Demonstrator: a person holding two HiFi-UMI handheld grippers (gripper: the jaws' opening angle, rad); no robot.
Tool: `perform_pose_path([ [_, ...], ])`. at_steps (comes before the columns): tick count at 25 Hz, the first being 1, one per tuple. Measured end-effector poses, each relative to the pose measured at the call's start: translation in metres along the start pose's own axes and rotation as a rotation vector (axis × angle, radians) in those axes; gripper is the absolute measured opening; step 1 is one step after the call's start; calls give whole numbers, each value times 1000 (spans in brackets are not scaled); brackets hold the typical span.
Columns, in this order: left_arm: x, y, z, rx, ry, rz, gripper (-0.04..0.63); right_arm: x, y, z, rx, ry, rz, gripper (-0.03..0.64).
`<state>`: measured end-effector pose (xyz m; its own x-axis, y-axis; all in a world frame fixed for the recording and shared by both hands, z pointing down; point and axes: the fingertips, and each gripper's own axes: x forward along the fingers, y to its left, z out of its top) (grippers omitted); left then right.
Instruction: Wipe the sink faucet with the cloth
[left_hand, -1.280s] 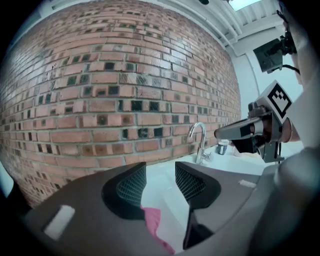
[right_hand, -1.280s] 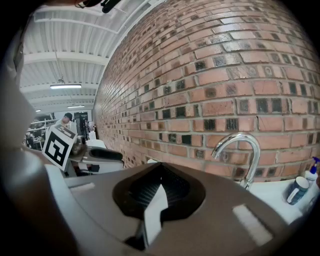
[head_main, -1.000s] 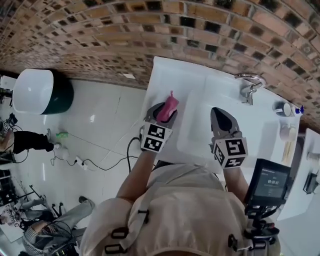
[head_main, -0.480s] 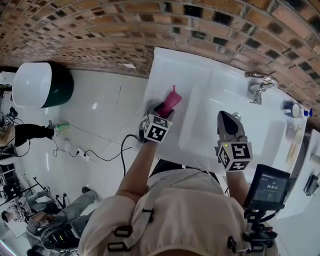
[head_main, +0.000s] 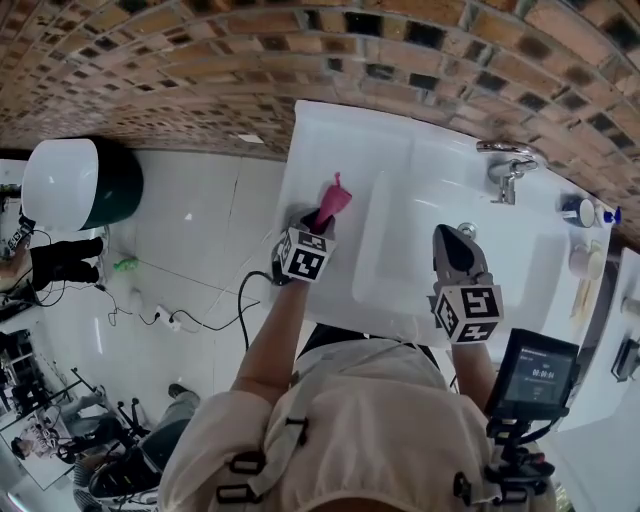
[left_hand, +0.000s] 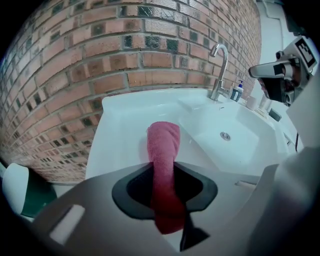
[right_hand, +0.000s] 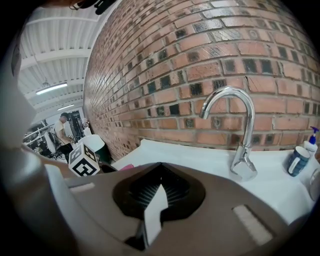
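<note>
A pink cloth (head_main: 332, 203) lies rolled on the white counter left of the sink basin (head_main: 400, 262). My left gripper (head_main: 315, 225) points down at it. Its jaws are closing, and in the left gripper view the cloth (left_hand: 164, 150) runs between them with the left gripper (left_hand: 162, 165) pinching it. The chrome faucet (head_main: 505, 165) stands at the basin's far right edge, seen as a faucet (left_hand: 220, 70) in the left gripper view and up close as a faucet (right_hand: 240, 130) in the right one. My right gripper (head_main: 447, 235) hovers over the basin, jaws together and holding nothing, shown as the right gripper (right_hand: 160, 165).
A cup (head_main: 572, 212) and a blue-topped bottle (head_main: 600, 215) stand right of the faucet. Brick wall backs the counter. A white and green bin (head_main: 75, 185) and a cable (head_main: 200, 325) are on the floor at left. A screen device (head_main: 540, 375) hangs at my right.
My left gripper has sunk toward the counter and its jaws have narrowed onto the pink cloth. The right gripper has dropped a little over the basin.
</note>
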<state>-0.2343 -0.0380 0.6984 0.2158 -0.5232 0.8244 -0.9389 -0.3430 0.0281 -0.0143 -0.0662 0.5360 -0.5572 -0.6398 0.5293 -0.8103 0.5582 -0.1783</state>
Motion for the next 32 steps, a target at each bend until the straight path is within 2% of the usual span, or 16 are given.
perform_pose_path([
  [3, -6, -2, 15, -37, -45, -6, 97, -8, -7, 9, -3, -20, -17, -12],
  [6, -20, -20, 48, -43, -112, -35, 97, -19, -17, 18, -5, -41, -35, -12],
  [11, -46, -69, 135, -47, -306, -167, 98, -40, -30, 30, -9, -83, -62, -12],
  [17, -65, -111, 220, 5, -453, -228, 98, -70, -50, 44, -12, -132, -102, -12],
  [22, -72, -148, 277, 36, -517, -263, 98, -93, -70, 56, -25, -164, -128, -12],
  [26, -69, -164, 319, 71, -537, -218, 98, -106, -89, 59, -21, -173, -152, -12],
  [32, -46, -171, 334, 16, -505, -219, 98, -119, -103, 55, -19, -164, -158, -12],
])
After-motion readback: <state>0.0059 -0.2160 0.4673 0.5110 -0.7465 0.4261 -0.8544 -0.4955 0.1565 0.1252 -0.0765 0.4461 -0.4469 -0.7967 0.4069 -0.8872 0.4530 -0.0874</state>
